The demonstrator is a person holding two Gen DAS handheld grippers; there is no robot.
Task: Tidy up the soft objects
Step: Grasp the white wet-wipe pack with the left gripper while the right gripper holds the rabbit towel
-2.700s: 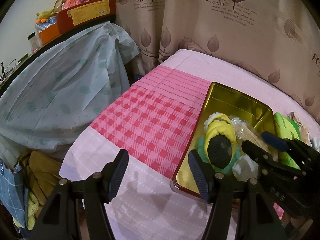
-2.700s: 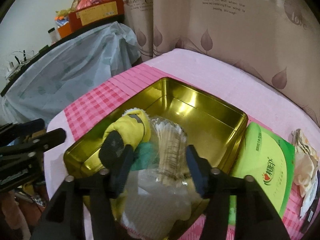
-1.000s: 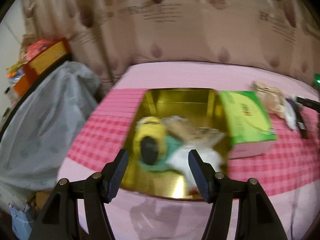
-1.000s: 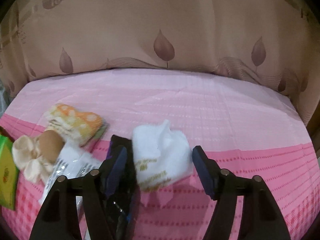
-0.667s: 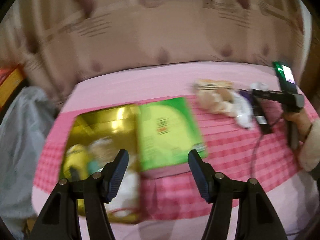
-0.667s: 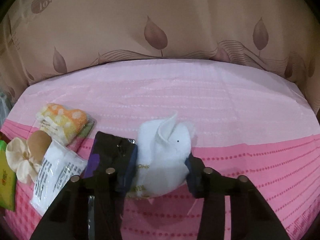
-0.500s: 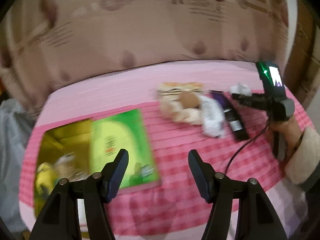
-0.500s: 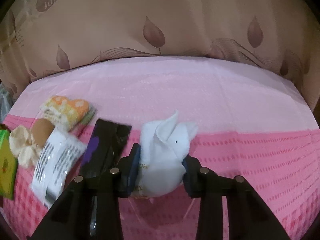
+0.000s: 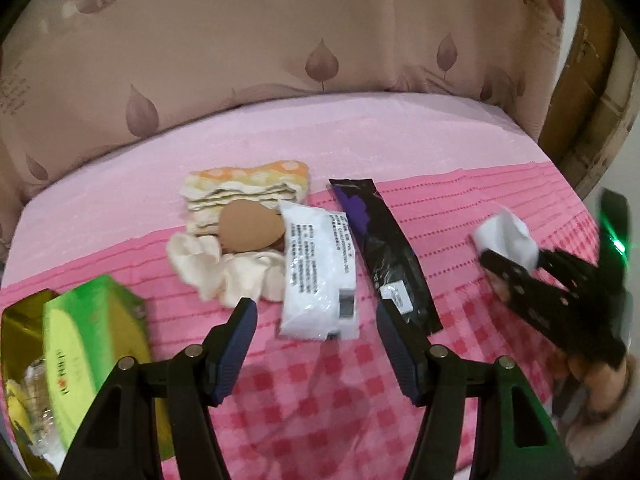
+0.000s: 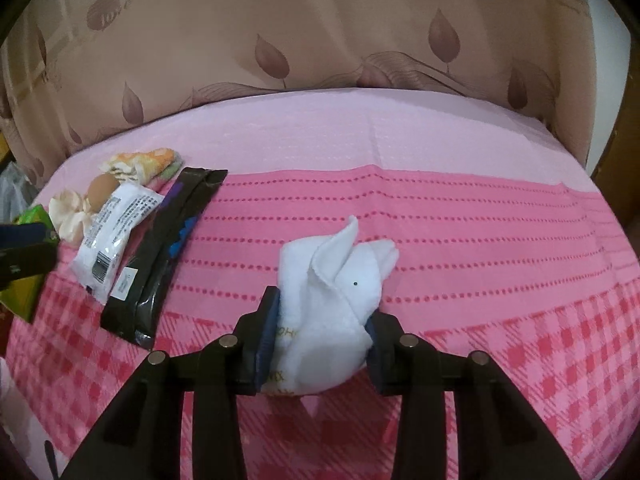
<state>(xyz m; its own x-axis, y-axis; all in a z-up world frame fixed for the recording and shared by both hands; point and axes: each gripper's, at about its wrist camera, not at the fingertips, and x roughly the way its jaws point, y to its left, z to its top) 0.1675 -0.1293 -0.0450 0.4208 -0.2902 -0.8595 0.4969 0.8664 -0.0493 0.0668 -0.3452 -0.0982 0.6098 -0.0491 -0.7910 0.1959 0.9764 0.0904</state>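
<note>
My right gripper (image 10: 322, 320) is shut on a white folded towel (image 10: 332, 280) and holds it just above the pink cloth; it also shows in the left wrist view (image 9: 505, 238). My left gripper (image 9: 316, 336) is open and empty, just in front of a white packet (image 9: 316, 270) and a black packet (image 9: 384, 252). Beyond them lie a cream scrunchie (image 9: 224, 272), a brown sponge (image 9: 250, 228) and a folded orange-dotted cloth (image 9: 248, 186). A gold tin (image 9: 18, 320) sits at the far left.
A green tissue pack (image 9: 92, 344) lies beside the tin. A leaf-print curtain (image 10: 320, 28) hangs behind the table. The table's right edge is near a wooden door frame (image 9: 584, 92). Pink cloth (image 10: 460, 224) covers the table.
My left gripper swung right from the tin to the loose items. My right gripper left the tin, closed on the white towel and lifted it slightly.
</note>
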